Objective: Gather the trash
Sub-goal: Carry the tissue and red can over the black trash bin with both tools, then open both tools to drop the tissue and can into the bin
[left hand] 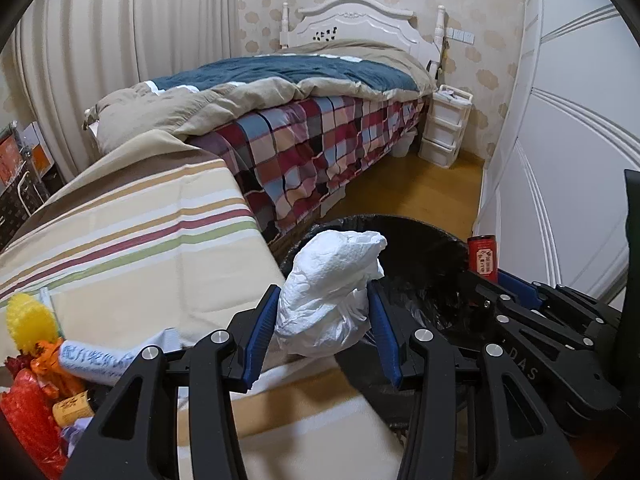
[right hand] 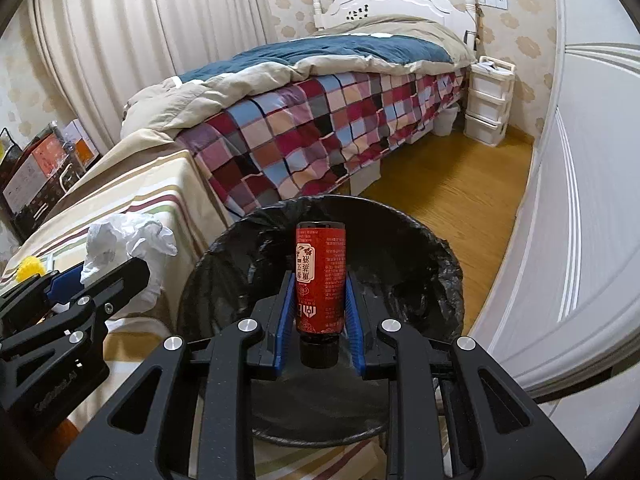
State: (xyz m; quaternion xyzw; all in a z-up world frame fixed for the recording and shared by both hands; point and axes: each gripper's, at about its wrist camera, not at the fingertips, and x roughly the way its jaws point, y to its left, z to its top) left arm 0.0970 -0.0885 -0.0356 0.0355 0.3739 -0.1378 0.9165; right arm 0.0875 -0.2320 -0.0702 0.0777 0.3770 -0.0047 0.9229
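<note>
Trash in hand comes first: a red printed plastic bottle with a black cap (right hand: 320,276), cap toward the camera, sits pinched in the right claw (right hand: 320,280) directly above the round bin lined with a black plastic bag (right hand: 436,268). Releasing it here should drop it cleanly inside. A crumpled white paper towel wad (left hand: 332,296) is gripped by the left claw (left hand: 326,300), near the bin's rim beside the striped-cloth counter (left hand: 132,240); I'd carry it further over the opening before letting go.
</note>
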